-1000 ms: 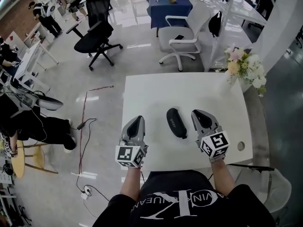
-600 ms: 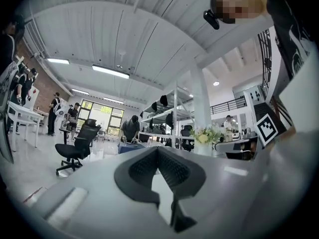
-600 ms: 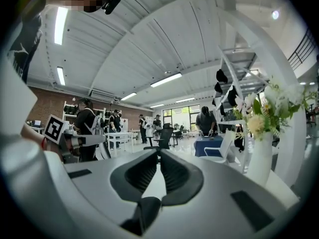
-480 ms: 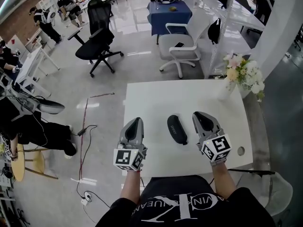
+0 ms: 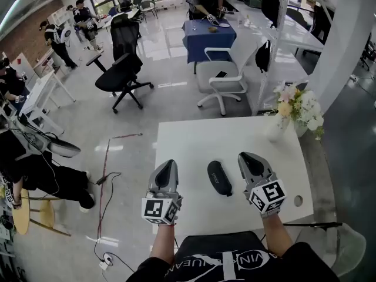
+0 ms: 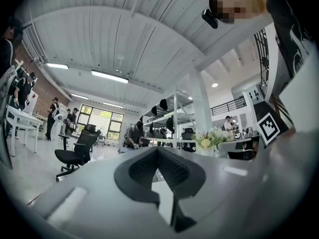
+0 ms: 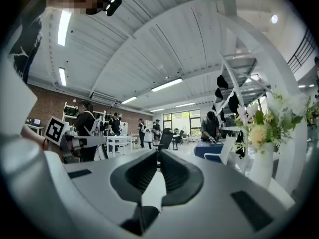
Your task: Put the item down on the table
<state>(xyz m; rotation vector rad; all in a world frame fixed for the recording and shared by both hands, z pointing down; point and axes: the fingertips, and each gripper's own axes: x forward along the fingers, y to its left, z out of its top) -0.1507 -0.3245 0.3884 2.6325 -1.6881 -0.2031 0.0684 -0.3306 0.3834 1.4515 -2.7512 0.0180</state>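
A black oblong case [image 5: 219, 177] lies flat on the white table [image 5: 194, 137], between my two grippers and touching neither. My left gripper [image 5: 166, 164] hovers over the table's left edge, a hand's width left of the case; its jaws meet at the tips with nothing between them [image 6: 158, 151]. My right gripper [image 5: 248, 157] hangs just right of the case, also shut and empty [image 7: 158, 153]. Both point away from me, roughly level. The case is not in either gripper view.
A white vase of flowers [image 5: 291, 107] stands at the table's far right corner. A round cable hole [image 5: 298, 201] is near the right front edge. Beyond the table are a white office chair [image 5: 223, 75] and a black one [image 5: 120, 69]. A cable [image 5: 106, 163] runs along the floor on the left.
Both grippers have risen a little above the table, still shut. The case has stayed where it lies. The table now sits lower in the head view.
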